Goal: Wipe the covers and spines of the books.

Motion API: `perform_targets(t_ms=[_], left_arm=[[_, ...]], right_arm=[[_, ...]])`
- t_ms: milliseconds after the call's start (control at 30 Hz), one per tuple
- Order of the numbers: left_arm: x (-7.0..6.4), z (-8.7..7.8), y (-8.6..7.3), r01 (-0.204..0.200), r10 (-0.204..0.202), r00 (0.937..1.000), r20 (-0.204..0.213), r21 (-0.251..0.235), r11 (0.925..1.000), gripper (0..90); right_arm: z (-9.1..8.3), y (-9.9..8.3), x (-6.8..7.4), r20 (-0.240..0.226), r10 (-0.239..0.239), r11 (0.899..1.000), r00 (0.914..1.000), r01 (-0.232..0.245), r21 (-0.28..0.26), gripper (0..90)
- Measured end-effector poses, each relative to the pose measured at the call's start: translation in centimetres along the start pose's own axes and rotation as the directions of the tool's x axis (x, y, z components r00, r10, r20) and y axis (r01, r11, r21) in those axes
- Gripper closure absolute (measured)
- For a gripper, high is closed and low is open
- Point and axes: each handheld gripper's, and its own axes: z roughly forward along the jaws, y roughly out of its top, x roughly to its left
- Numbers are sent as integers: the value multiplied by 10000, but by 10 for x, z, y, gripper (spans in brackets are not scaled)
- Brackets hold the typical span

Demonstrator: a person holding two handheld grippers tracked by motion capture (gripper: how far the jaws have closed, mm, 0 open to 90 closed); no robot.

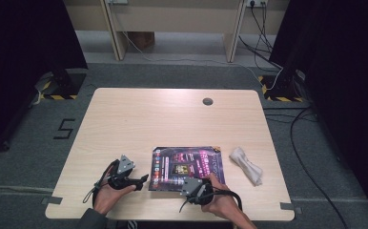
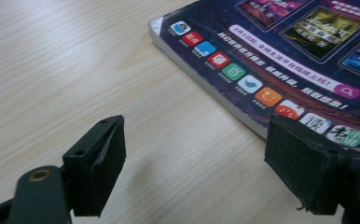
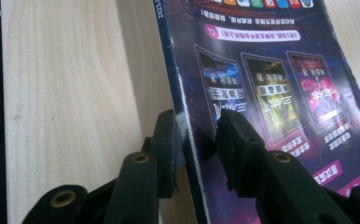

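The pale wooden surface (image 1: 139,119) carried a glossy magazine (image 1: 187,167) low and right of centre in the high view, with a crumpled cloth (image 1: 247,165) just to its right. The magazine looked thin, light, floppy and slick, so its stiffer spine edge seemed the safest place to hold, and a pinch on one cover alone would likely let it sag or fan open. The right hand-held gripper (image 3: 199,128) was clenched across that near edge, while the left hand-held gripper (image 2: 194,158) stood released, jaws wide, beside the magazine's left edge.
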Motion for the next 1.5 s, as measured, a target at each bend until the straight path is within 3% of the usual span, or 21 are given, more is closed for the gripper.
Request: perform_targets(t_ms=[233, 400, 567, 800, 933, 1100, 1233, 1433, 1500], left_arm=[[-7, 4, 6, -371, 373, 9992, 111, -152, 9992, 196], [-11, 8, 11, -570, 573, 9982, 166, -211, 9982, 193], [-15, 13, 17, -790, 794, 9968, 127, -257, 9965, 194], [-23, 30, 29, -1281, 1282, 9916, 176, -84, 9917, 197], [-28, 38, 31, -1441, 1441, 9891, 293, -19, 9896, 203], [-31, 39, 31, -1806, 1806, 9831, 304, -22, 9835, 220], [-32, 35, 29, -1675, 1666, 9843, 582, 99, 9858, 273], [-44, 22, 19, -1431, 1404, 9855, 947, 221, 9895, 379], [-46, 18, 17, -1402, 1356, 9855, 1021, 383, 9894, 386]], right_arm=[[-5, -7, 2, -238, 526, 9986, 9983, -528, -53, 638], [-17, -20, -2, 337, 946, 9955, 9949, -942, -130, 611], [-24, -35, -8, 611, 1973, 9803, 9784, -1963, -227, 526], [-28, -53, -9, 992, 2644, 9639, 9593, -2663, 57, 448], [-29, -60, -6, 974, 2750, 9604, 9565, -2780, 184, 435], [-31, -64, -3, 1229, 2342, 9690, 9644, -2417, 502, 424], [-31, -66, -5, 1293, 2482, 9652, 9600, -2564, 508, 420], [-29, -67, -17, 2222, 2392, 9610, 9452, -2631, 848, 413], [-27, -65, -21, 2251, 2316, 9625, 9464, -2566, 883, 409]])
